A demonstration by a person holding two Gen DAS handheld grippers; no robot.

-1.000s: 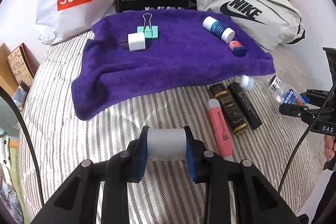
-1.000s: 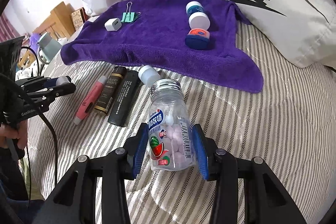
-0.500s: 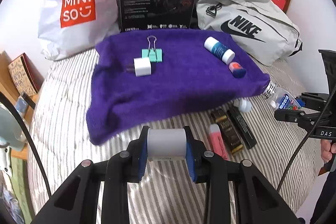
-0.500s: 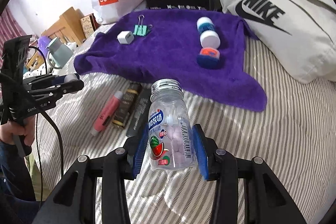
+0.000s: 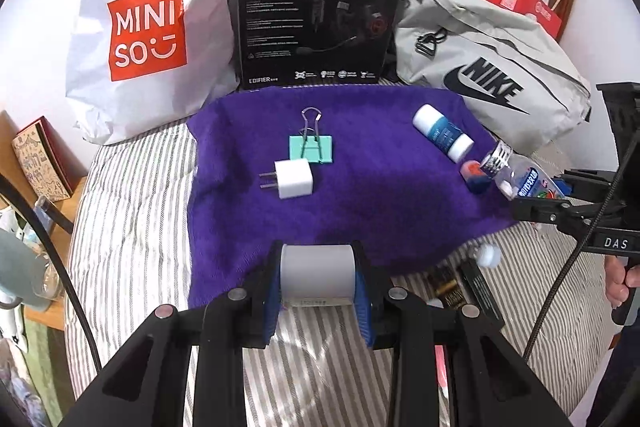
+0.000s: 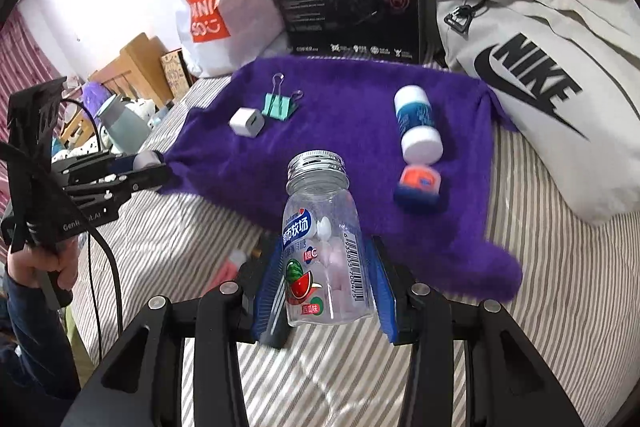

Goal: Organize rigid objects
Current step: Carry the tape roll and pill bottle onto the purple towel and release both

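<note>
Bedding with grey and white stripes (image 5: 132, 211) is seen from two wrist cameras, with a purple towel (image 5: 380, 195) spread across it as the main landmark. On the towel are laid a white plug adapter (image 5: 294, 179), a mint green binder clip (image 5: 311, 147) just behind it, a blue and white tube (image 5: 442, 133) toward the towel's right side, and a small orange and blue container (image 6: 418, 185) just in front of that tube. The left gripper (image 5: 318, 281) is clamped on a grey cylinder (image 5: 317, 275), which is held over the towel's near edge. The right gripper (image 6: 326, 287) is clenched on a clear bottle (image 6: 324, 247) with a silver screw cap and pink tablets inside, held over the towel's near edge, cap pointing toward the towel. Beside the towel's near right corner, on the bedding, dark cosmetic tubes (image 5: 460, 287) and a pink tube (image 6: 230, 267) are partly hidden behind the grippers. Behind the towel are propped a white Miniso bag (image 5: 140, 27), a black headset box (image 5: 320, 7) and a grey Nike bag (image 5: 492, 67).
</note>
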